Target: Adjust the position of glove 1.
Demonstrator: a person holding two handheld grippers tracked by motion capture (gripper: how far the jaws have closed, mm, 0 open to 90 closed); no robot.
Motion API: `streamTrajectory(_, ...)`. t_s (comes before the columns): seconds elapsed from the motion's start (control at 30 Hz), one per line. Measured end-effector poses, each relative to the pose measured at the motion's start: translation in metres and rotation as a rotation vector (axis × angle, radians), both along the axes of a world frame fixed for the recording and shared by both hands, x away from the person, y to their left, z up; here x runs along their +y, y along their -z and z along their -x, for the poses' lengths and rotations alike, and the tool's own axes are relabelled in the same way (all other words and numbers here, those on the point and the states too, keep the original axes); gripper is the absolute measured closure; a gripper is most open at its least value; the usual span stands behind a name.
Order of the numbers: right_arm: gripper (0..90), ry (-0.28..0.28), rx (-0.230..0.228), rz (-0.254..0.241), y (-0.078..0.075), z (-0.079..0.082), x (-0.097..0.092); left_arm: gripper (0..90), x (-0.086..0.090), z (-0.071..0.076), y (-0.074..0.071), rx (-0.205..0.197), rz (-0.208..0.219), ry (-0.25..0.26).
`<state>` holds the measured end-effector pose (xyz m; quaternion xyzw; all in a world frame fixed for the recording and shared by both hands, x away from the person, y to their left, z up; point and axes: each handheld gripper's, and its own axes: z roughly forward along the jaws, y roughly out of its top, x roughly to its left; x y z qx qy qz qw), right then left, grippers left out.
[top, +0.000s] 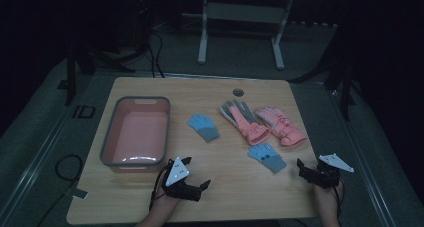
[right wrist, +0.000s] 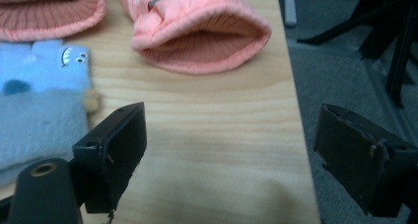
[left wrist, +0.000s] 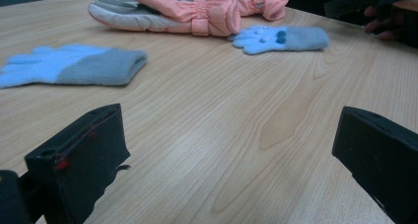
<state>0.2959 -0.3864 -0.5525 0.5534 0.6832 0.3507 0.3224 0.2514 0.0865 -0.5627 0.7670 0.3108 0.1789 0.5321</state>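
Two pink padded gloves [top: 245, 119] [top: 281, 127] lie side by side at the table's far right. One blue knit glove [top: 203, 127] lies mid-table, a second blue glove [top: 266, 157] lies nearer me on the right. My left gripper [top: 198, 172] rests low at the front, open and empty, and points toward the gloves. In the left gripper view its jaws [left wrist: 229, 150] stand wide over bare wood. My right gripper [top: 312, 165] is open at the front right corner. In the right gripper view [right wrist: 231, 145] it faces a pink glove's cuff [right wrist: 202, 34], with the blue glove [right wrist: 39, 100] to its left.
A pink basin with a grey rim [top: 109, 132] stands empty at the table's left. The table's right edge [right wrist: 296, 110] runs just beside my right gripper, with the floor beyond it. A white stand's legs [top: 240, 32] are behind the table.
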Motion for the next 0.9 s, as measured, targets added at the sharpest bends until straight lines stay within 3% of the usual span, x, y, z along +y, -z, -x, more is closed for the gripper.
streamTrajectory(0.1, 12.9, -0.007, 0.029, 0.0, 0.0, 0.001, 0.001, 0.2, 0.0, 0.0, 0.0, 0.003, -0.001, 0.006)
streamTrajectory(0.43, 12.8, -0.039, 0.048, 0.006, -0.003, -0.001, -0.001, 0.2, 0.0, 0.0, 0.0, 0.006, 0.0, 0.021)
streamTrajectory(0.67, 11.8, -0.1, 0.039, -0.042, -0.026, -0.004, 0.004, 0.2, 0.0, 0.0, 0.0, 0.006, 0.002, 0.018)
streamTrajectory(0.9, 11.9, -0.126, 0.048, -0.017, -0.044, -0.012, 0.01, 0.2, 0.0, 0.0, 0.0, 0.005, -0.002, 0.021)
